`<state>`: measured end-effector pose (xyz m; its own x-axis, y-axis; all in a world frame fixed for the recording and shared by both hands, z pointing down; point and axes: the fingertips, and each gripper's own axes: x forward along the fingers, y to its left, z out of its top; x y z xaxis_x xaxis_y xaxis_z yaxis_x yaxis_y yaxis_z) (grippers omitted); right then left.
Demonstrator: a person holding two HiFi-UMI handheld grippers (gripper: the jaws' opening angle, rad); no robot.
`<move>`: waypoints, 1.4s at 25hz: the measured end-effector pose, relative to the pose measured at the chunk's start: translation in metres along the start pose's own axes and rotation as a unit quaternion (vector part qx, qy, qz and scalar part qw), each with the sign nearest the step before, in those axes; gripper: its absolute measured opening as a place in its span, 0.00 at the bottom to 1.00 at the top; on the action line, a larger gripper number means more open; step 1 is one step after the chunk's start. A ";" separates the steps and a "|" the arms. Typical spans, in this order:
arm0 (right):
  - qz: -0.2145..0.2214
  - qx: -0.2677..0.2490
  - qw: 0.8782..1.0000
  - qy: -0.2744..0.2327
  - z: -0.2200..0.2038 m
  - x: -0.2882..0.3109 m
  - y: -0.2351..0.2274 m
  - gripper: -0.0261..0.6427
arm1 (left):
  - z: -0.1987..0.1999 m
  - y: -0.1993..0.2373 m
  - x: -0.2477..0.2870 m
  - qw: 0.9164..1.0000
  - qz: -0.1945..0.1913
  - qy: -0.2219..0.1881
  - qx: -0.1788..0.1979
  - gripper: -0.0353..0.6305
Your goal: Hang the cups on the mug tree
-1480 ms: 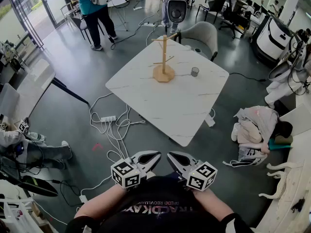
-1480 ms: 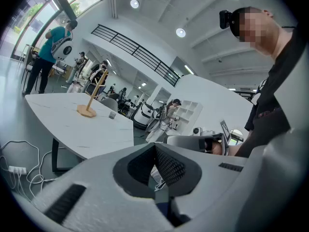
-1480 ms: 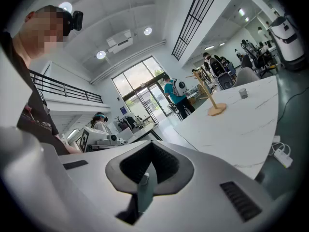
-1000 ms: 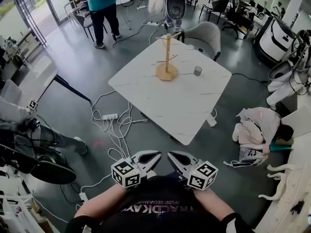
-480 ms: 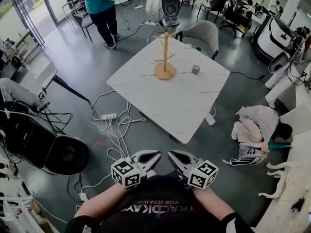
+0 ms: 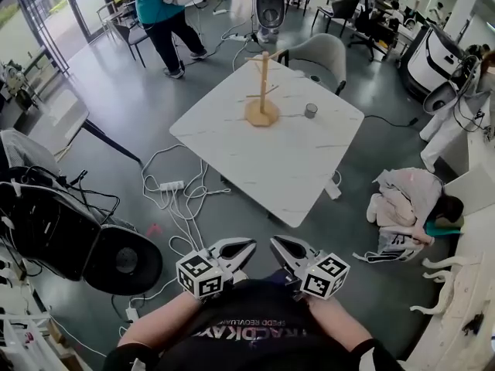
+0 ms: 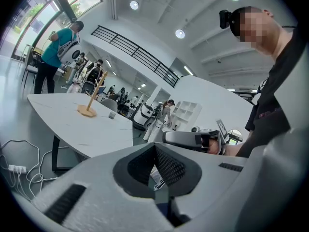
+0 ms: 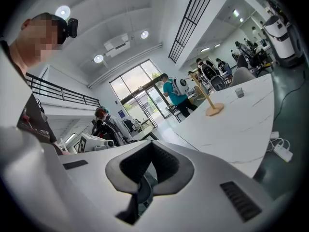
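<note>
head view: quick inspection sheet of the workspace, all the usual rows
Surface: white marble-look table, mostly bare.
Job's things: wooden mug tree upright, pegs bare; one small grey cup standing to its right, apart from it.
Clutter: nothing seen on the table.
Grippers: left gripper and right gripper both shut and empty, held near the person's body, far short of the table.
Cables: white power strip and cables on the floor by the table's near-left edge.
Surroundings: person in teal shirt, grey chair, cloth pile, black equipment.

Mug tree [image 6: 262, 91], cup [image 6: 310, 111] on broad tabletop [image 6: 294, 168]
</note>
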<state>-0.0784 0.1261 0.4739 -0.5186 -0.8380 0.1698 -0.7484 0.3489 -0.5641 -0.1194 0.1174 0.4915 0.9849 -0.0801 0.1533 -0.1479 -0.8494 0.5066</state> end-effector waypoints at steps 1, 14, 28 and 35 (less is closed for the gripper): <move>-0.001 -0.001 1.000 -0.001 0.001 0.000 0.000 0.05 | 0.001 0.000 -0.001 1.000 -0.001 -0.001 0.000 0.05; -0.017 0.001 1.000 -0.015 0.027 -0.004 -0.040 0.05 | 0.009 0.014 0.022 1.000 0.011 -0.004 -0.001 0.05; -0.009 -0.024 1.000 0.016 0.102 0.005 -0.138 0.05 | 0.048 0.047 0.105 0.998 0.046 -0.026 -0.024 0.05; -0.040 -0.066 0.997 0.025 0.139 0.015 -0.200 0.05 | 0.062 0.064 0.141 0.997 0.057 -0.029 -0.037 0.05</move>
<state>0.1205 -0.0141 0.4770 -0.4722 -0.8448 0.2518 -0.8347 0.3366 -0.4360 0.0157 0.0190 0.4929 0.9646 -0.2056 0.1652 -0.2631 -0.7929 0.5495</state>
